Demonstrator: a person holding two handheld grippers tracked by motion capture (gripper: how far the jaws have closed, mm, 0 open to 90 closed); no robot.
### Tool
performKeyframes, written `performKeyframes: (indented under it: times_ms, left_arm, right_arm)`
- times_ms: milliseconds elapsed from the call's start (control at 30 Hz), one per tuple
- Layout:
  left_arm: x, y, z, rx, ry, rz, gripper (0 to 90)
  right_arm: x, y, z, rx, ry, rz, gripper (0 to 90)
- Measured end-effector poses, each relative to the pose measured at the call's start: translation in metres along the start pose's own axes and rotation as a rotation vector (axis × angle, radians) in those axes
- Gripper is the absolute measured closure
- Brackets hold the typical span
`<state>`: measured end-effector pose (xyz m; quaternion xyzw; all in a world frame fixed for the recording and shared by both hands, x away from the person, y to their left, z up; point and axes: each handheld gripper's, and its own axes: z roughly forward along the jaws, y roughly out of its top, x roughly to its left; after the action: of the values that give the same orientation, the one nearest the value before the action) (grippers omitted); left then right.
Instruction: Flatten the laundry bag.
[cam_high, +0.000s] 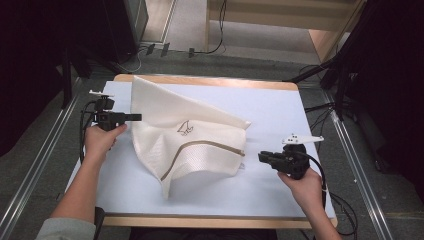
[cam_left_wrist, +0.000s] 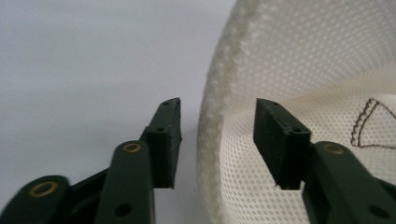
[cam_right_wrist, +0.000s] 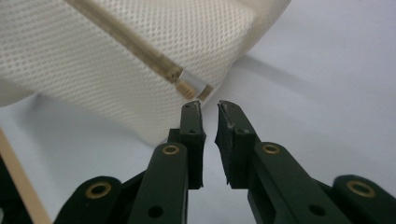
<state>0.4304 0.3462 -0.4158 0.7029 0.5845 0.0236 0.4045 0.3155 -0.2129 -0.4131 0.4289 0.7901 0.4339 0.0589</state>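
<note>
On the tabletop (cam_high: 280, 107): a cream mesh bag (cam_high: 187, 142) lies crumpled at the middle, zipper (cam_high: 202, 150) across its front.
Handling: I judge it light, soft and floppy; it will sag when lifted.
Left gripper (cam_left_wrist: 217, 135): jaws apart, straddling the bag's thick edge seam (cam_left_wrist: 210, 116), which I'd pinch.
Right gripper (cam_right_wrist: 210, 109): jaws nearly together, empty, just short of the zipper pull (cam_right_wrist: 189, 86).
Obstacles: none near; cables trail off the sides.

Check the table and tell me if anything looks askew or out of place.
The cream mesh bag lies rumpled and skewed on the table: its far part is folded over in a slanted flap, and one near corner sticks out in a point. The left gripper has its jaws open astride the bag's thick edge. Nothing looks spilled or torn.
</note>
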Motion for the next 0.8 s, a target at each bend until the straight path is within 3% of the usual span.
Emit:
performKeyframes:
  times_ms: [100,333,600,800]
  left_arm:
    - [-0.007,-0.006,-0.009,-0.006,0.031,0.040,46.2]
    - [-0.020,-0.031,-0.021,0.022,0.033,0.103,44.9]
    - [-0.033,-0.051,-0.030,0.031,0.026,0.122,44.3]
    - [-0.038,-0.069,-0.032,0.064,0.028,0.111,44.3]
  right_arm:
    - [-0.007,0.009,0.010,-0.020,-0.015,0.008,73.4]
    - [-0.027,0.029,0.033,-0.040,-0.067,0.020,69.5]
    - [-0.043,0.047,0.060,-0.060,-0.082,0.023,58.5]
    - [-0.046,0.060,0.078,-0.067,-0.074,0.021,55.3]
